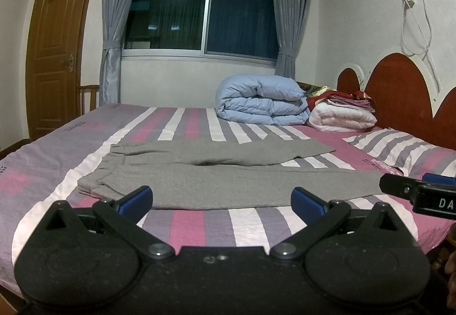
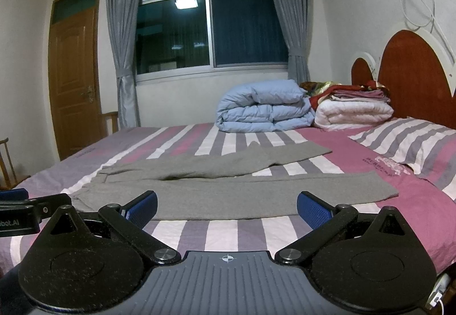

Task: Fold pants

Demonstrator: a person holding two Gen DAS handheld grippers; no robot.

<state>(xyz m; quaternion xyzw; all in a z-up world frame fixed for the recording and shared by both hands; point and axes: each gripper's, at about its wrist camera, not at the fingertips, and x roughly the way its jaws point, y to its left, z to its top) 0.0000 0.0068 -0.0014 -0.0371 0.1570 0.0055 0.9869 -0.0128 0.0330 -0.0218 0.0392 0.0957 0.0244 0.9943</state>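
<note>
Ideally, both legs of the pants (image 1: 228, 184) are being lined up first; the left tool (image 1: 221, 201) and right tool (image 2: 227, 208) are being held spread, empty.

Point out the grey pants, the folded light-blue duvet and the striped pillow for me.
Grey knit pants (image 1: 228, 184): left wrist view, middle of the near leg.
Folded light-blue duvet (image 2: 265, 110): right wrist view, centre of the front.
Pink-and-grey striped pillow (image 2: 410, 141): right wrist view, top face.

The bed (image 2: 199, 232), in a striped pink, purple and white sheet, carries grey pants (image 2: 228, 189) spread flat; beyond them lie a rolled blue duvet (image 2: 265, 110), folded blankets (image 2: 353, 112) and a striped pillow (image 2: 410, 141).
</note>
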